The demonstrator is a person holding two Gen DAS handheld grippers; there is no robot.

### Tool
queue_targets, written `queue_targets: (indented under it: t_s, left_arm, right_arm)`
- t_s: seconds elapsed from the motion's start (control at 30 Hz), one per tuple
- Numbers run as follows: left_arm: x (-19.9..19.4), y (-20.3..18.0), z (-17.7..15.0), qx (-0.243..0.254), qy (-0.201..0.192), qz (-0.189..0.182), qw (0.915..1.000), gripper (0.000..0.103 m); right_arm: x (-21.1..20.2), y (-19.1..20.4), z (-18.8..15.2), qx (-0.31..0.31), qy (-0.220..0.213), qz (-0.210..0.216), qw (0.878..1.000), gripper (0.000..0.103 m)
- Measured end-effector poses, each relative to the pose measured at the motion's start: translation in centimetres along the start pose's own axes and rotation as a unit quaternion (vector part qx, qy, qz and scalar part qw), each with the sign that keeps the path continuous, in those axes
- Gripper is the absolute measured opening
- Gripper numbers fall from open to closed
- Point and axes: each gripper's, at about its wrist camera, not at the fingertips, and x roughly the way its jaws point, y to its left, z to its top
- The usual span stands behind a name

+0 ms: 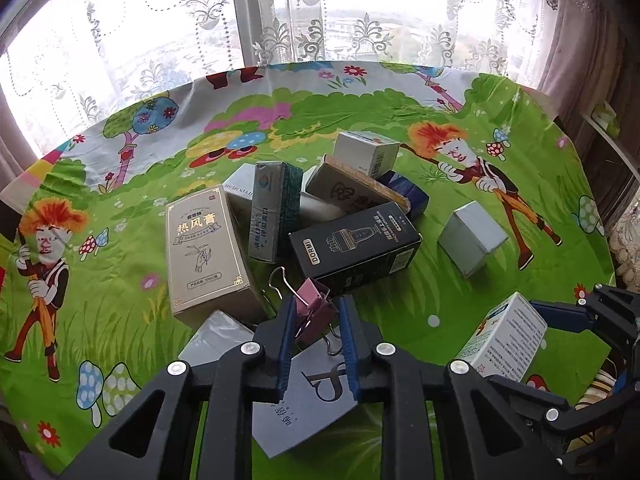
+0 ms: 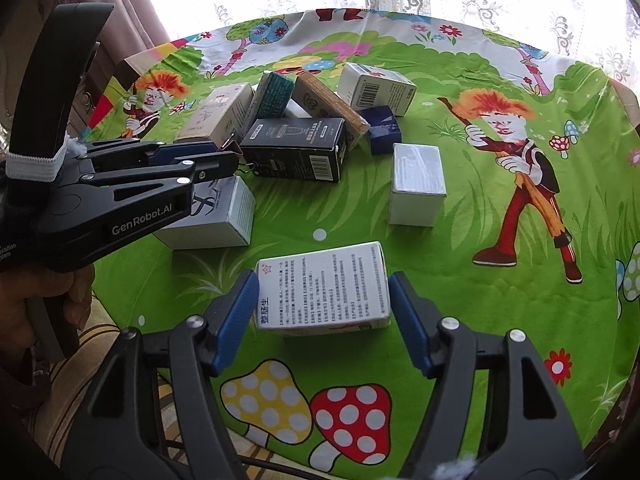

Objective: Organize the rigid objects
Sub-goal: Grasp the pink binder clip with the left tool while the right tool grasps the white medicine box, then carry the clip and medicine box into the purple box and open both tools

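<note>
A pink binder clip [image 1: 314, 314] sits between the blue pads of my left gripper [image 1: 318, 308], which is shut on it just above a grey logo box [image 1: 304, 396]. In the right wrist view the same left gripper [image 2: 234, 158] reaches in from the left in front of the box pile. A white box with printed text [image 2: 324, 284] lies on the tablecloth, with my right gripper [image 2: 322, 300] closed on it and a blue pad against each long side. The left wrist view shows that box [image 1: 504, 336] at the lower right.
A pile of boxes fills the table's middle: a gold box [image 1: 204, 248], a black DORMI box [image 1: 356, 244], a teal-sided box [image 1: 272, 212], a brown box [image 1: 356, 188] and a barcode box [image 1: 366, 152]. A white box [image 2: 418, 184] stands apart. Curtains hang behind the table [image 1: 520, 128].
</note>
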Motion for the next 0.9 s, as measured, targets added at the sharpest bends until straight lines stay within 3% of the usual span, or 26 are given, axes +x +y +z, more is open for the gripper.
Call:
queue_targets:
  t_s: [0.43, 0.9]
  left_arm:
    - [-1.6, 0.1, -0.2, -0.012, -0.019, -0.011, 0.9997, 0.023]
    - [-6.6, 2.0, -2.5, -0.056, -0.048, -0.020, 0.9971, 0.023]
  right_arm:
    - [-1.2, -0.7, -0.1, 0.023, -0.022, -0.006, 0.999, 0.070]
    - [-3.8, 0.5, -0.8, 0.038, -0.034, 0.001, 0.999, 0.070]
